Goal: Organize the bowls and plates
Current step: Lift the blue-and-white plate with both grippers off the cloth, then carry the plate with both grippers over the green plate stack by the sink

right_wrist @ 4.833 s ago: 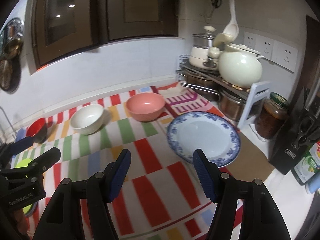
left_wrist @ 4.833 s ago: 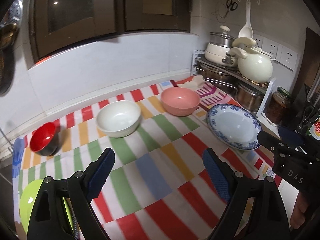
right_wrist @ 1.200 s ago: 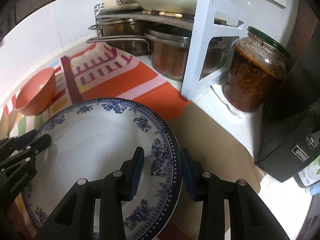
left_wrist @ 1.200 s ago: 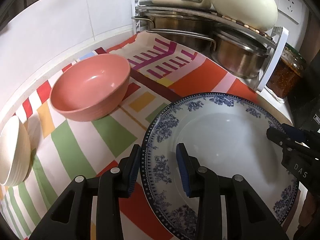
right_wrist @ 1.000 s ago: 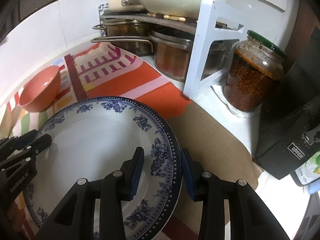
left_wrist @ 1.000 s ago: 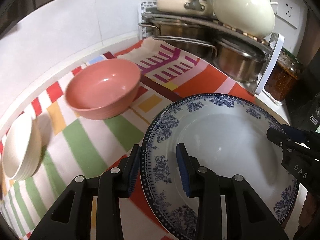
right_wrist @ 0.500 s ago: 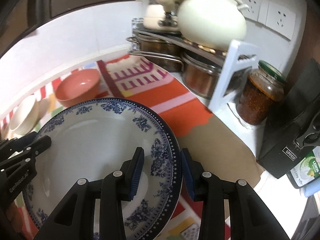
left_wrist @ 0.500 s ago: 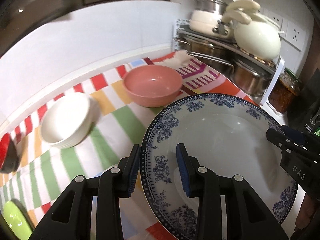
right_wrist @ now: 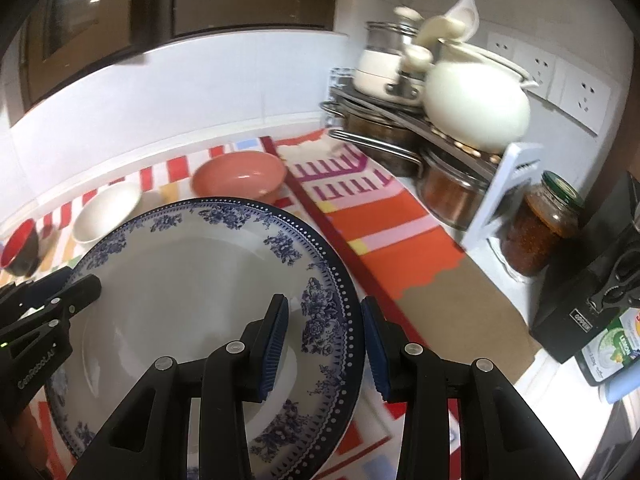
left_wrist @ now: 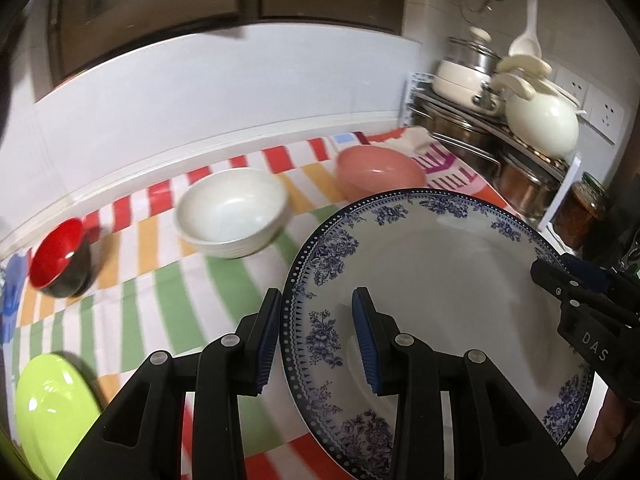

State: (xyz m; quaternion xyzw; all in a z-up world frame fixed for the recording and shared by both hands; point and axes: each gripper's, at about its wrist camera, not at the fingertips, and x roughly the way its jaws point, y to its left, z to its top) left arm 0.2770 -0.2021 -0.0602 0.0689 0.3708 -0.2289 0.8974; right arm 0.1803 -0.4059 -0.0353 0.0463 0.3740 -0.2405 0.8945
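A large white plate with a blue floral rim is held up above the striped cloth by both grippers. My left gripper is shut on its left rim. My right gripper is shut on its right rim; the plate fills the lower left of the right wrist view. On the cloth behind stand a pink bowl, a white bowl and a red-and-black bowl. A lime green plate lies at the lower left.
A metal rack with steel pots and a cream pot stands at the back right. A jar of chili paste, a black knife block and a bottle stand at the right. The tiled wall runs behind.
Both grippers have lifted the blue-rimmed plate off the cloth and carried it up and leftward; more of the bowls and the green plate have come into view.
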